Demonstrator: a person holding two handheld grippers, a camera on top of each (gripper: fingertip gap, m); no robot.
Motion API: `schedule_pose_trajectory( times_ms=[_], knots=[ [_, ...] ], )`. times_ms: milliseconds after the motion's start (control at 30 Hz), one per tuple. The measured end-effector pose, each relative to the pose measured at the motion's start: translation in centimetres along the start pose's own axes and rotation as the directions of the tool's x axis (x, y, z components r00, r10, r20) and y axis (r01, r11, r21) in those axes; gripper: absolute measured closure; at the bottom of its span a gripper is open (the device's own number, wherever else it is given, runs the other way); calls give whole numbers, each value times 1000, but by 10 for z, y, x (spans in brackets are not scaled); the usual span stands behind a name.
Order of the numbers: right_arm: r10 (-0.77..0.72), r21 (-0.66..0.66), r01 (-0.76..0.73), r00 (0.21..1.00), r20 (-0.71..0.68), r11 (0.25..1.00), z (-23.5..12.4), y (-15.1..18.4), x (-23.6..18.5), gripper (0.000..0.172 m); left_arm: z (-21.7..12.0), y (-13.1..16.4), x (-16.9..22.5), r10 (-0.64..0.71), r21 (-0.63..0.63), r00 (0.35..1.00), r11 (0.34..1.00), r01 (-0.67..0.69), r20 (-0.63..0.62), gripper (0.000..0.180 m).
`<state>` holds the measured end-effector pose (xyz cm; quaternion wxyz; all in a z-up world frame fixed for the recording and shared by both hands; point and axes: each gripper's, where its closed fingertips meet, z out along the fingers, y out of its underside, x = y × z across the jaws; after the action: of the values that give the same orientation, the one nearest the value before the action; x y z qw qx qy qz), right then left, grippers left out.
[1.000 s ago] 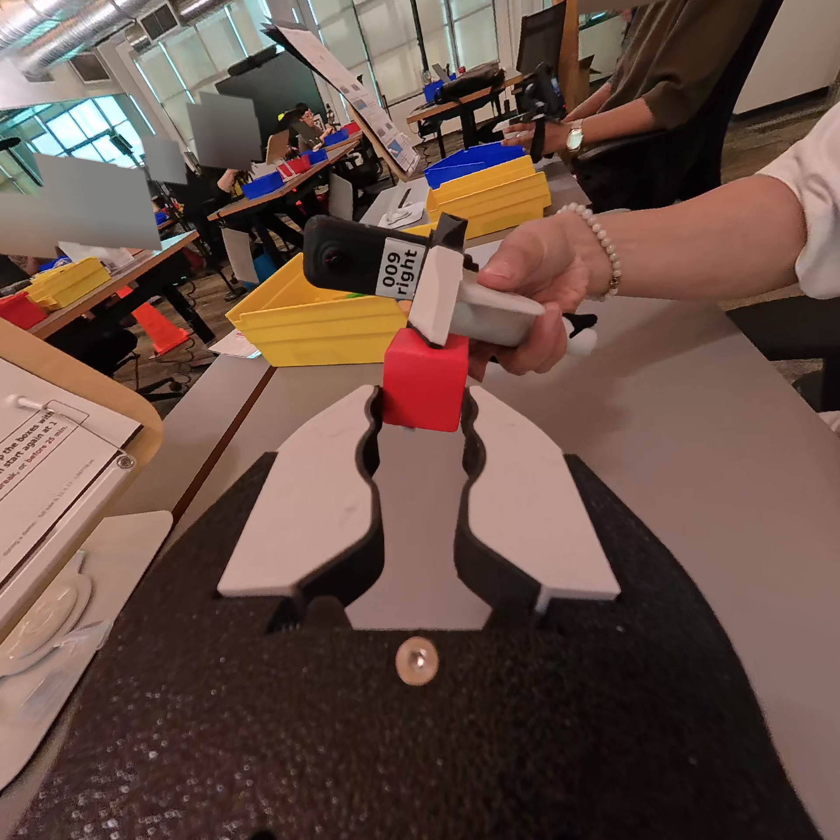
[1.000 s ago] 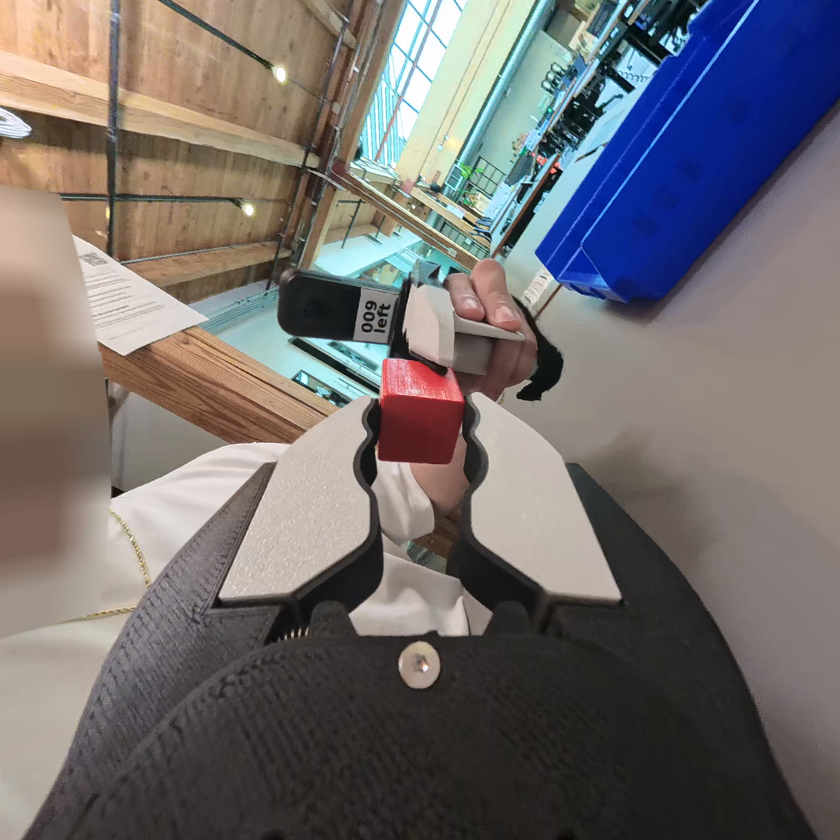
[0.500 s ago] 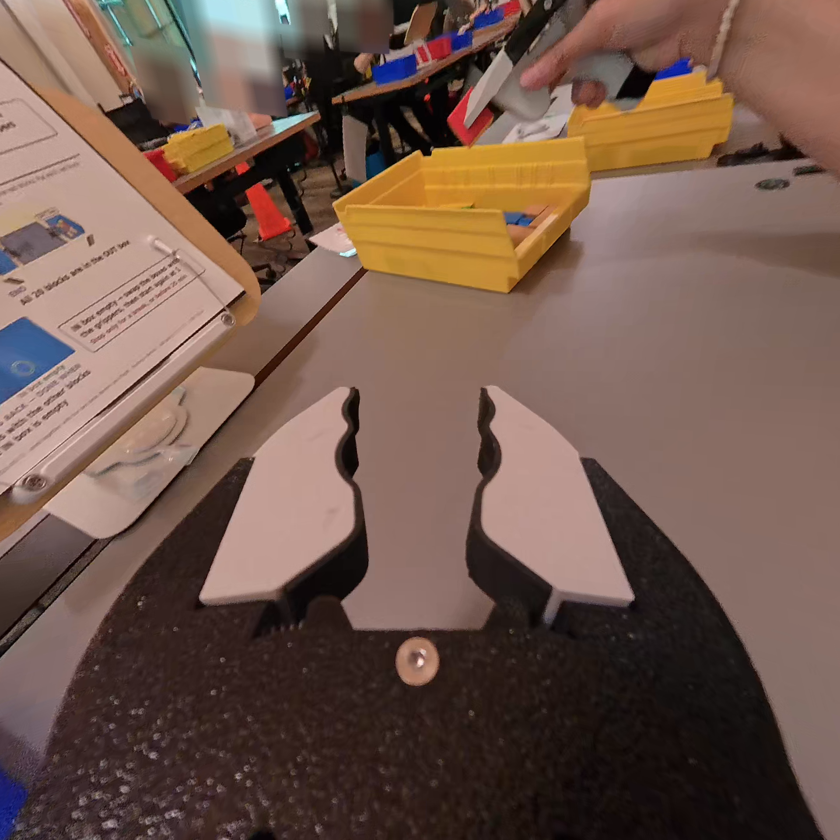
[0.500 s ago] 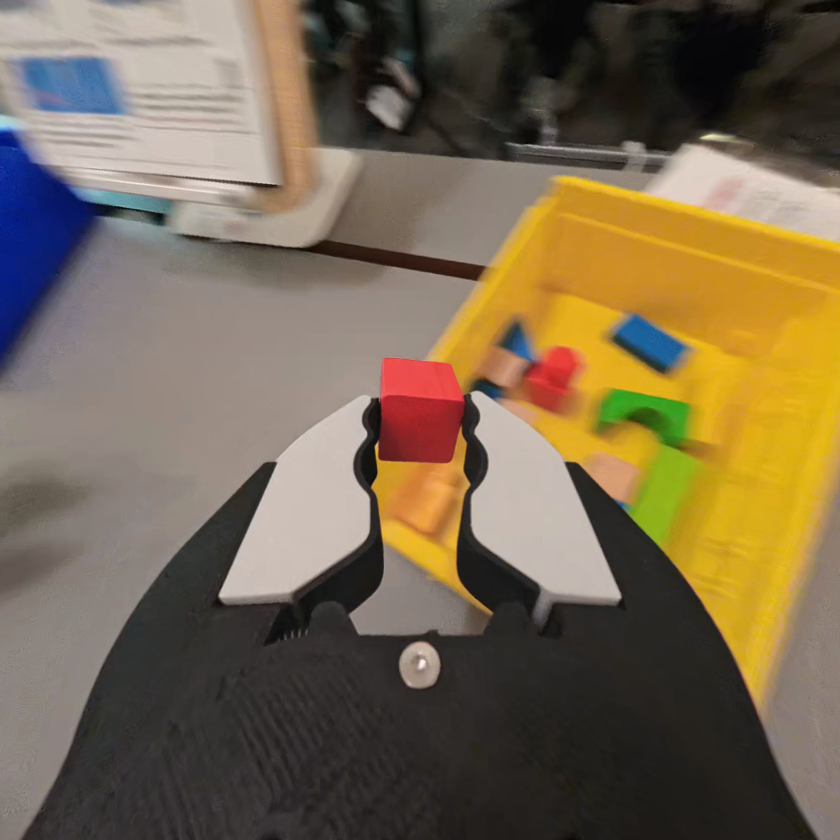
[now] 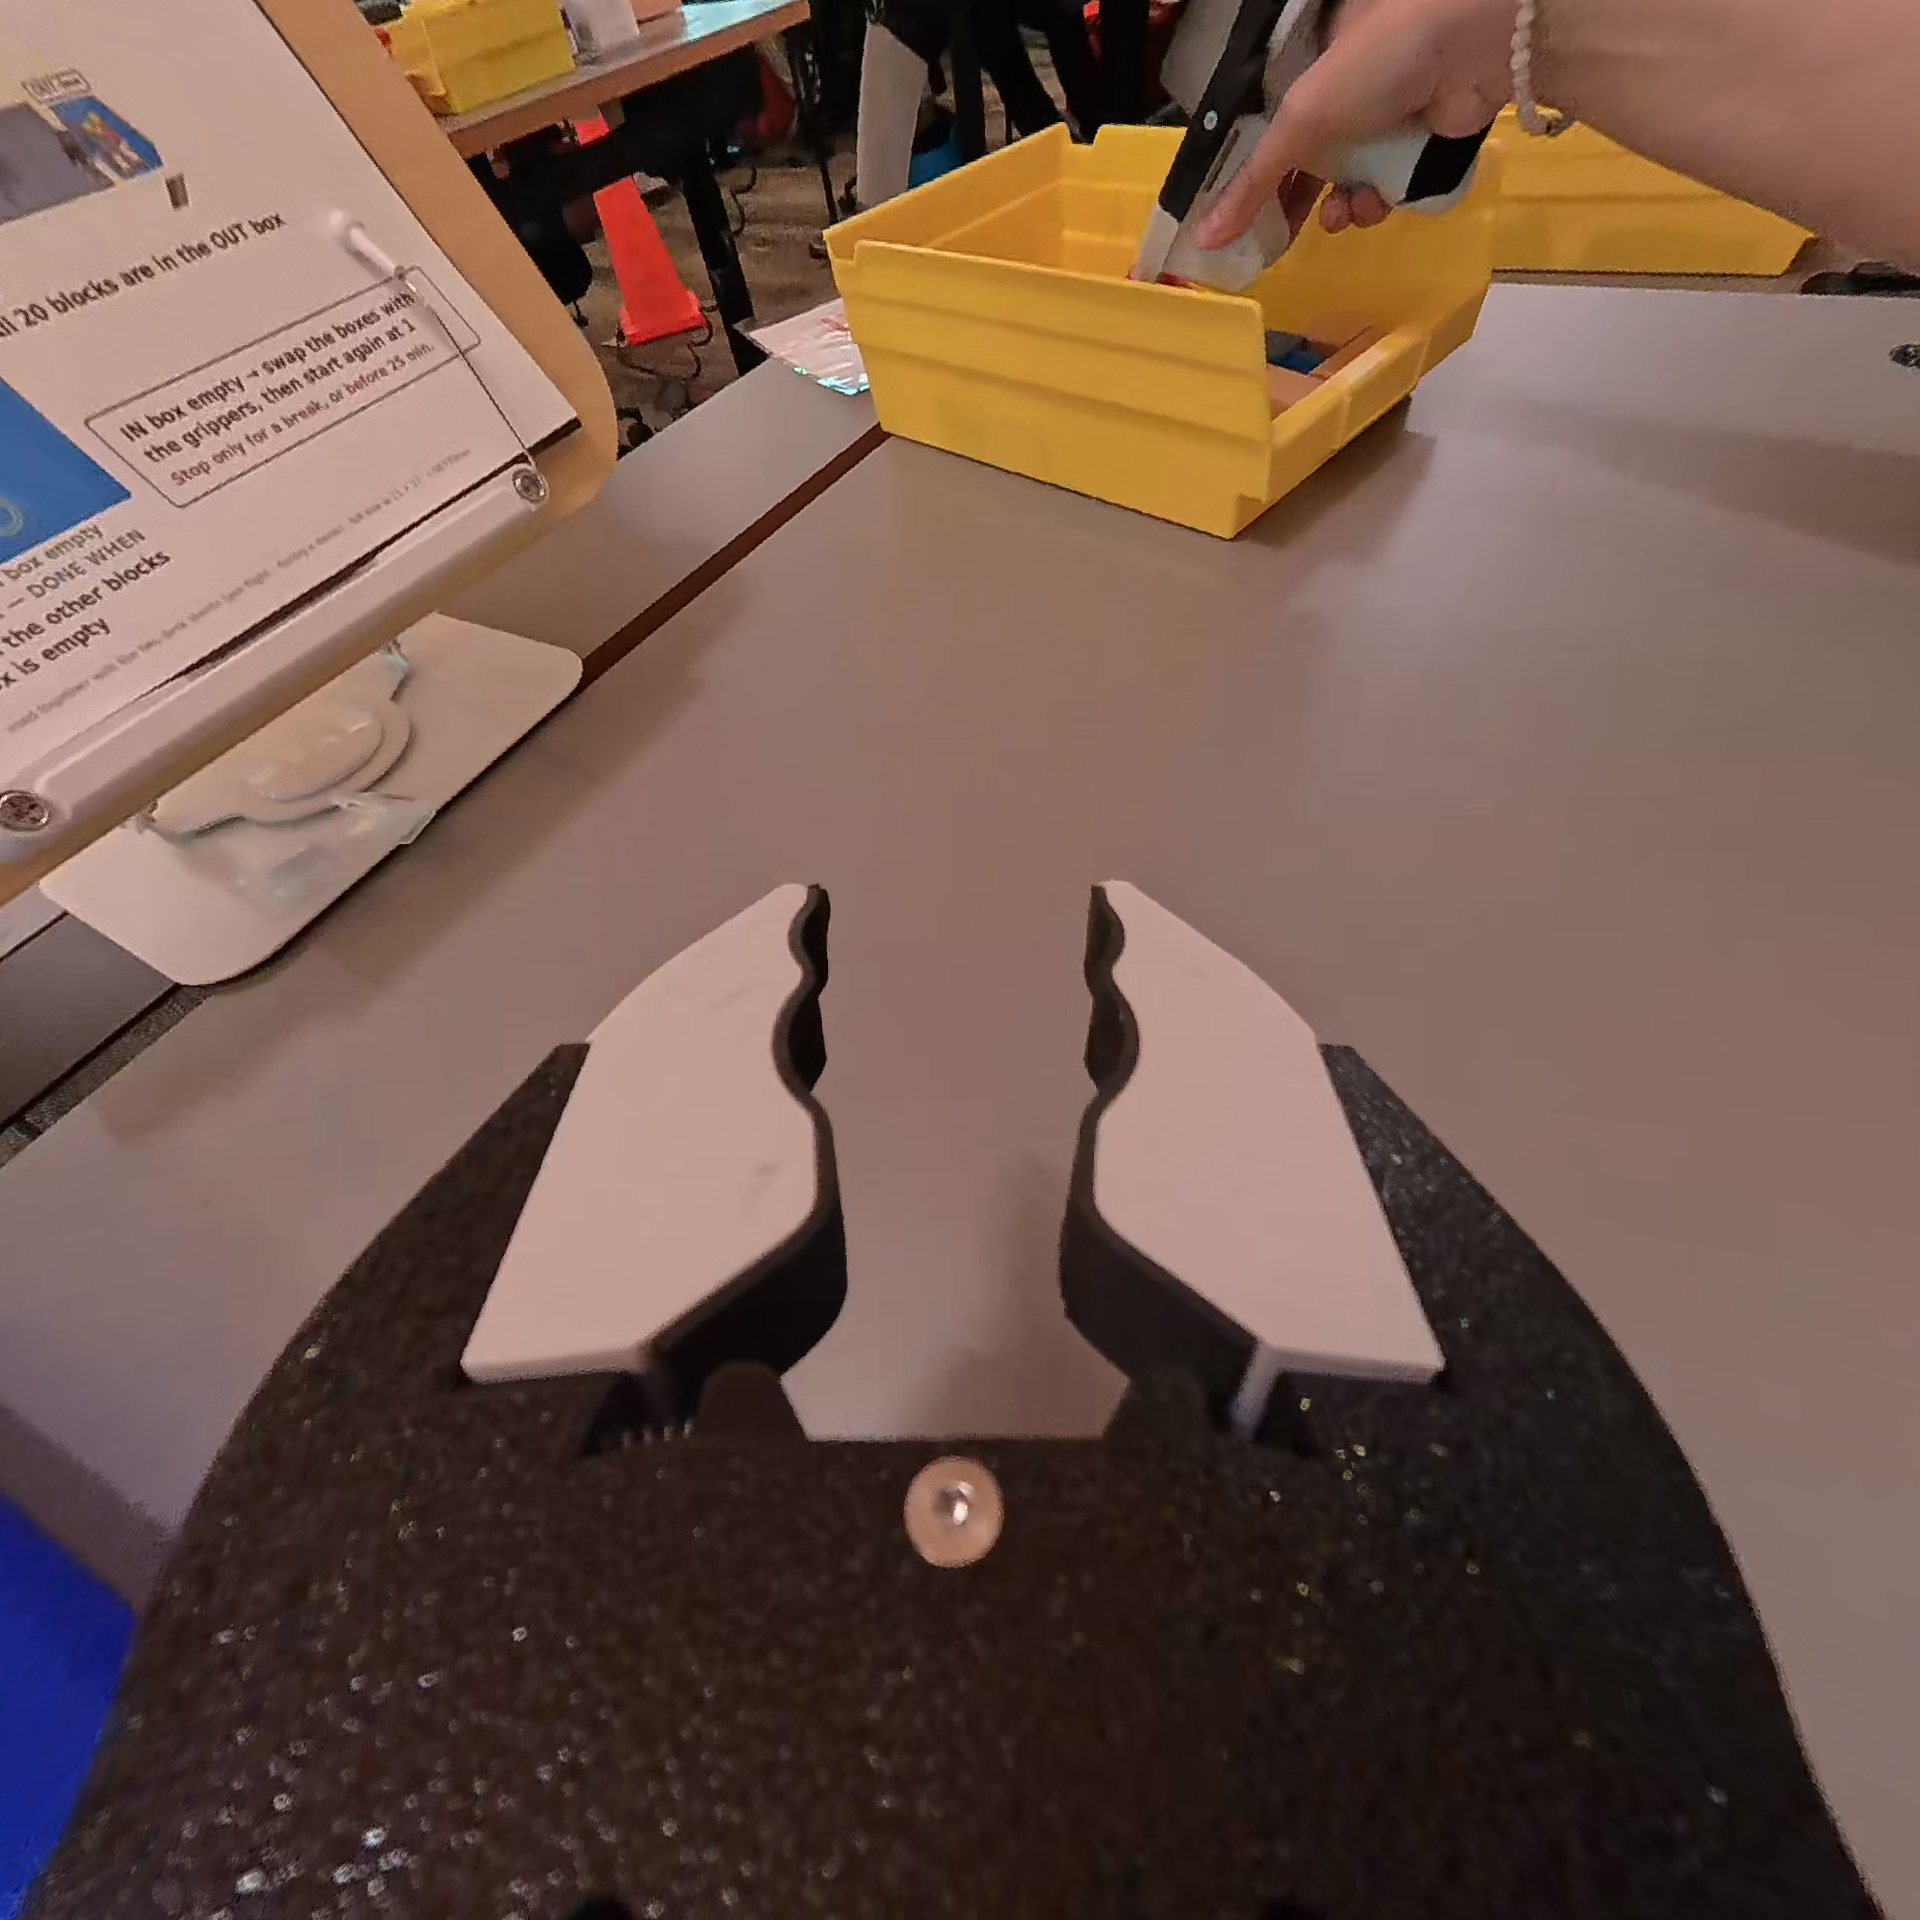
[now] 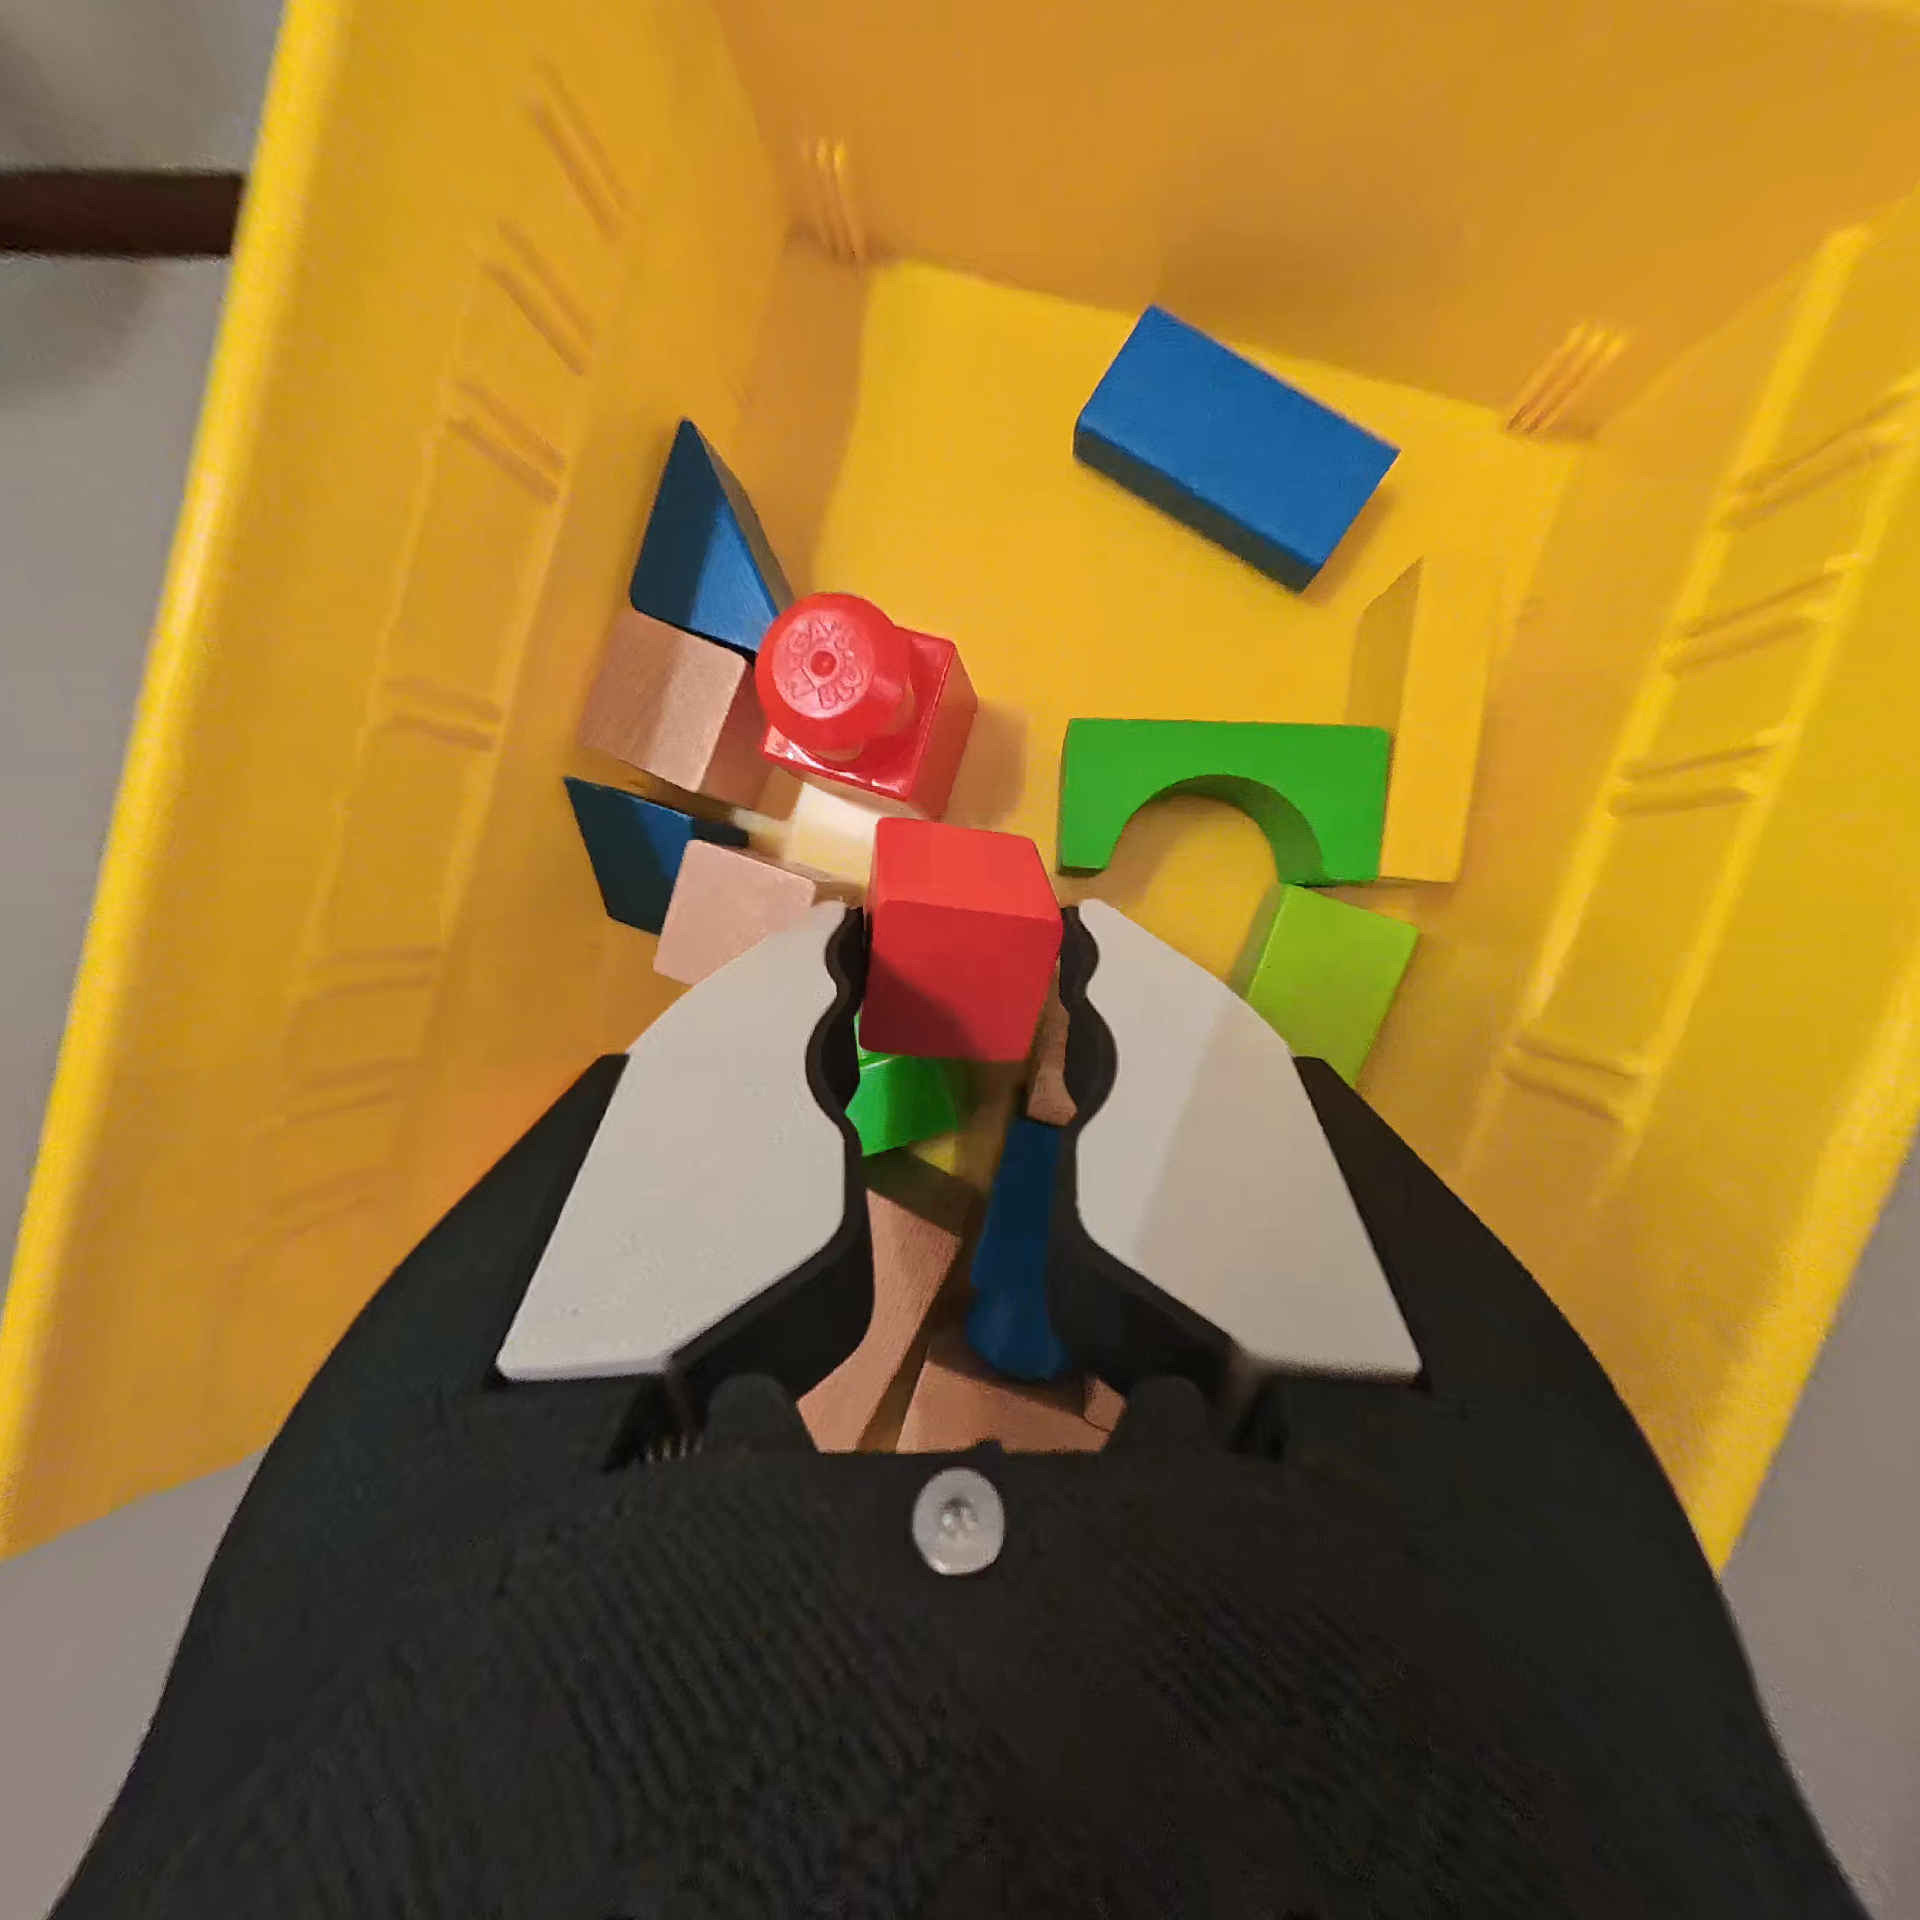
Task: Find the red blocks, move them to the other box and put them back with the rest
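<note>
While your left gripper [image 5: 956,904] hangs spread and bare over the grey table [image 5: 1351,779], beside one printed instruction board [image 5: 208,343], your right gripper [image 6: 961,914] clamps a smooth red cube [image 6: 961,935], both pads pressed to its sides, inside the ribbed yellow plastic box [image 6: 468,623]. Below lie one red studded brick [image 6: 862,707], four blue pieces, three green, including an arch [image 6: 1226,790], and plain wooden blocks.

Each hand-held gripper [image 5: 956,904]: black speckled body, silver screw [image 5: 954,1510] centred, two pale grey fingers [image 5: 675,1143] with wavy black pads. Beaded bracelet [image 5: 1527,73] on wrist, upper right.
</note>
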<state>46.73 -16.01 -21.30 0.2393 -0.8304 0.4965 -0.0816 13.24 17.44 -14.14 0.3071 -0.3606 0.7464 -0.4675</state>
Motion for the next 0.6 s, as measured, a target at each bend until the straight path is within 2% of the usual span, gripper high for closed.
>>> schedule_pose_trajectory(
  times_ms=[67, 100, 133, 300, 467, 600],
  knots=[
    [-17, -16, 17, 1000, -16, 1000, 2, 2, 2, 132, -4, 4, -2, -9, -8, 1000, 1000, 9, 6, 132],
    [-24, -1, 24, 999, -34, 1000, 1, 0, 3, 121, -6, 6, -4, -16, -12, 1000, 1000, 16, 10, 132],
    [-29, 26, 31, 998, -46, 999, -3, -4, 4, 113, -8, 7, -6, -23, -12, 1000, 1000, 23, 16, 131],
    [-81, 180, 92, 994, -67, 979, -40, -25, -11, 97, -16, 11, -18, -86, 7, 996, 996, 86, 38, 131],
    [-228, 367, 215, 974, -10, 905, -89, -27, -72, 93, -36, 4, -44, -159, 50, 981, 987, 154, 113, 131],
    [-353, 491, 278, 934, 65, 825, -116, -6, -136, 92, -72, -8, -85, -270, 114, 936, 962, 250, 224, 134]
  ],
)
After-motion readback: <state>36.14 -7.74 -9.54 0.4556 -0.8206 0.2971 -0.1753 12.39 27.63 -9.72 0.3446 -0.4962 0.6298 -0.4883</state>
